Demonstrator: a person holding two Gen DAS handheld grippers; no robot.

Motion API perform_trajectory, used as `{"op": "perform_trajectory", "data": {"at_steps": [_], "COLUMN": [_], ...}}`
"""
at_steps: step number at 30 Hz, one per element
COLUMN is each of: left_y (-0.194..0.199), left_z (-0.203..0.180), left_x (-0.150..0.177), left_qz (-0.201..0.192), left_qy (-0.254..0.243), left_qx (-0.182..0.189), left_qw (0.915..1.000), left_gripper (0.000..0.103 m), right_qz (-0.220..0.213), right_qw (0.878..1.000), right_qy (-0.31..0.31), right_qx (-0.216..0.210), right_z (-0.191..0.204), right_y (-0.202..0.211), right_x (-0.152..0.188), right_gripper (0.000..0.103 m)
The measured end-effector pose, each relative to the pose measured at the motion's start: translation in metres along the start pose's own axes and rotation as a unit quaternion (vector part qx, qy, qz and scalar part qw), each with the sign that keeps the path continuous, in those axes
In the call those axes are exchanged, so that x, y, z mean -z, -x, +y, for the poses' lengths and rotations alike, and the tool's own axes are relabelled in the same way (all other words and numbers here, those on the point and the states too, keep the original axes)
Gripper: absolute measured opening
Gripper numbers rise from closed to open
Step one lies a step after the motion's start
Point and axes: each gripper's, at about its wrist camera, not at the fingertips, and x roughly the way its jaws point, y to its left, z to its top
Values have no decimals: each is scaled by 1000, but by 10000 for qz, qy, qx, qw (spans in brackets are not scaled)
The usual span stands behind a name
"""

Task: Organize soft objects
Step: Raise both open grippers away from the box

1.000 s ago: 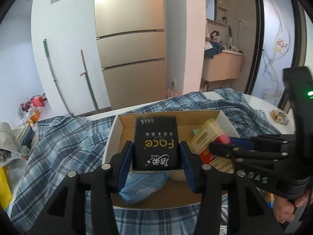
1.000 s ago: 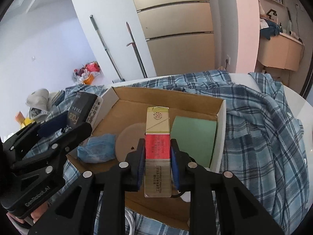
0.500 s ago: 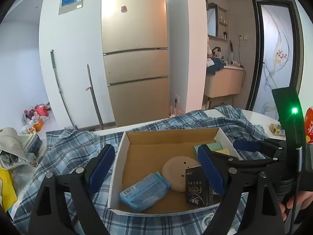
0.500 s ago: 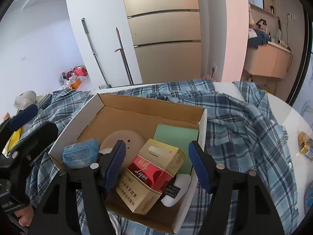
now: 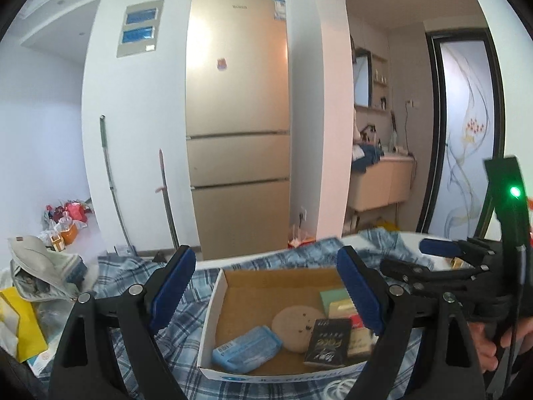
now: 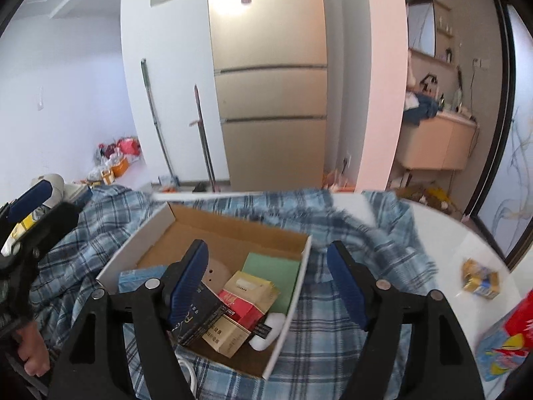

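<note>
We hold the left gripper [image 5: 265, 288] with jaws wide apart and empty above the cardboard box [image 5: 208, 326], where the black tissue pack [image 5: 328, 341] lies. Our right gripper [image 6: 268, 283], jaws opening and empty, alone shows the yellow wrapper [image 6: 479, 278] on the counter [image 6: 466, 243], far right.
</note>
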Motion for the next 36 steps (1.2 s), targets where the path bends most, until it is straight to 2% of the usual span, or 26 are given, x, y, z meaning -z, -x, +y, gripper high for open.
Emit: {"op": "perform_trajectory", "data": {"at_steps": [6, 11, 13, 14, 16, 20, 24, 27, 30, 32, 36], "left_y": [53, 102, 118, 126, 141, 158, 167, 175, 172, 164, 147], "left_z": [-9, -15, -21, -24, -27, -27, -28, -30, -37, -37, -36], "left_x": [-16, -19, -15, -12, -5, 4, 20, 35, 46, 52, 65], "left_qz": [-416, -801, -957, -1026, -1148, -1230, -1239, -1487, -1465, -1294, -1051], "left_qy": [31, 148, 20, -27, -46, 123, 157, 115, 13, 56, 135], "left_qx": [-52, -79, -112, -101, -104, -96, -72, -144, -237, -127, -140], "left_qw": [9991, 9966, 9953, 9947, 9933, 9923, 9921, 9887, 9889, 9915, 9943], "left_gripper": [89, 89, 93, 103, 103, 103, 103, 103, 103, 103, 103], "right_qz": [-452, -779, -1027, -1126, -1278, -1517, -1802, -1748, -1696, -1608, -1404], "right_qw": [9989, 9969, 9945, 9934, 9915, 9882, 9828, 9835, 9836, 9852, 9886], "right_qy": [142, 137, 146, 146, 146, 62, 86, 139, 234, 250, 171], "right_qx": [59, 4, 114, 149, 181, 193, 385, 440, 561, 533, 513], "right_z": [-1, -2, -2, -2, -3, -4, -1, 2, 5, 5, 1], "right_y": [52, 91, 110, 116, 129, 146, 155, 153, 149, 145, 135], "right_x": [3, 6, 8, 9, 11, 20, 38, 52, 64, 69, 81], "right_gripper": [85, 89, 89, 89, 90, 101, 102, 102, 102, 102, 102]}}
